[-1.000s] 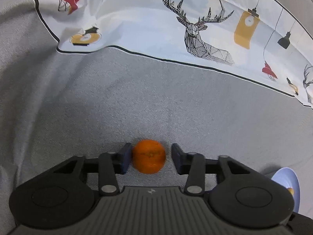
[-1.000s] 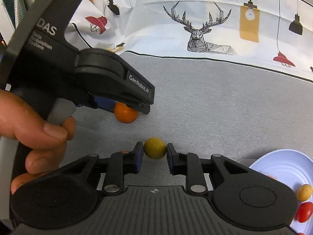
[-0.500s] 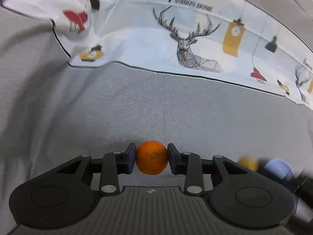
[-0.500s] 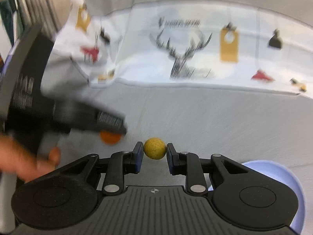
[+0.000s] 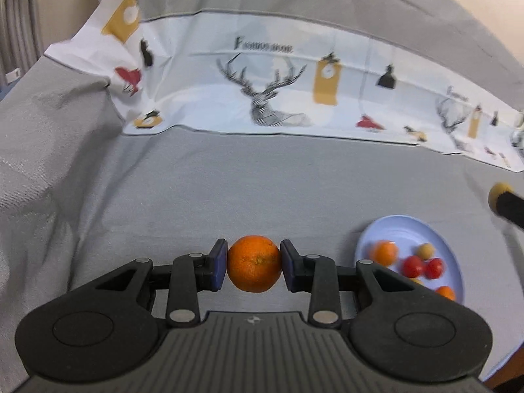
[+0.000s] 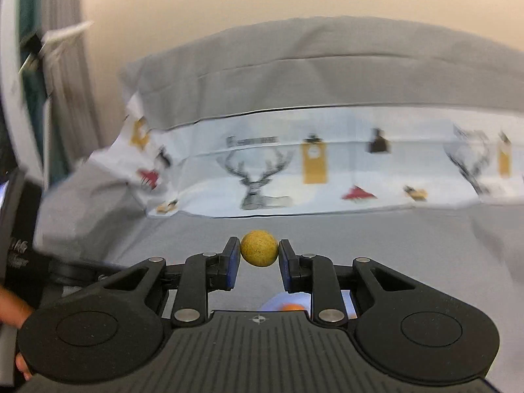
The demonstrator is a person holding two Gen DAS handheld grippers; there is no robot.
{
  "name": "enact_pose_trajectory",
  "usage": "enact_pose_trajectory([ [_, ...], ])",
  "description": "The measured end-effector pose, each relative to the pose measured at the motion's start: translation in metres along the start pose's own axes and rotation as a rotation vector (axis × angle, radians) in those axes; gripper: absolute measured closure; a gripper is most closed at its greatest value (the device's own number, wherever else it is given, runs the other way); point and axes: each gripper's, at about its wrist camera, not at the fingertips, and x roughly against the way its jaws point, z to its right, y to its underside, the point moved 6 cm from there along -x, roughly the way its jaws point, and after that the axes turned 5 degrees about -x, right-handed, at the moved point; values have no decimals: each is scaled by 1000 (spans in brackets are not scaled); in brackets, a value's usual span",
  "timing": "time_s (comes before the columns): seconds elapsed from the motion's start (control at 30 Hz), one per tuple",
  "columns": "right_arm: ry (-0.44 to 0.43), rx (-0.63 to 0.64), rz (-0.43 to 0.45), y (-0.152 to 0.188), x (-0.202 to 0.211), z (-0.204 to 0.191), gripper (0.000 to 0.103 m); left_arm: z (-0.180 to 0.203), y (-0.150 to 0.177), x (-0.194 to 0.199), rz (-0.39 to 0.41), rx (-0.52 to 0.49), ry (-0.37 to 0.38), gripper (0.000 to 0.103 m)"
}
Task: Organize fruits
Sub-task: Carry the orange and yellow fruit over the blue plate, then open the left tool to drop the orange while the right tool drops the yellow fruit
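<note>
I carry an orange [image 5: 254, 268] in my left gripper [image 5: 254, 268] and a yellow fruit [image 6: 259, 248] in my right gripper [image 6: 258, 255], both clamped, next lowering them onto the plate [image 5: 386, 226].

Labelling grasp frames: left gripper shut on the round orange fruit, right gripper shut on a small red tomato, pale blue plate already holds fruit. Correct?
One error: the right gripper is shut on a small round yellow fruit, not a red tomato, as the right wrist view shows. The left gripper is indeed shut on the round orange fruit, and the pale blue plate already holds fruit.
</note>
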Motion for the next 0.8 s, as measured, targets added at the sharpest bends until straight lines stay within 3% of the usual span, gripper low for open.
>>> enact_pose_trajectory([
  [0.1, -23, -91, 46, 0, 12, 26, 76, 16, 2, 4, 26, -52, 16, 65],
  [0.2, 43, -85, 31, 13, 7, 50, 76, 33, 3, 2, 35, -98, 50, 65],
  [0.43, 145, -116, -26, 29, -6, 98, 76, 73, 4, -16, 5, -92, 251, 65],
  [0.57, 137, -88, -82, 37, -15, 101, 76, 102, 10, -22, -10, -139, 329, 65],
  [0.8, 115, 39, -147, 50, -28, 82, 76, 134, 26, -32, -38, -255, 342, 64],
])
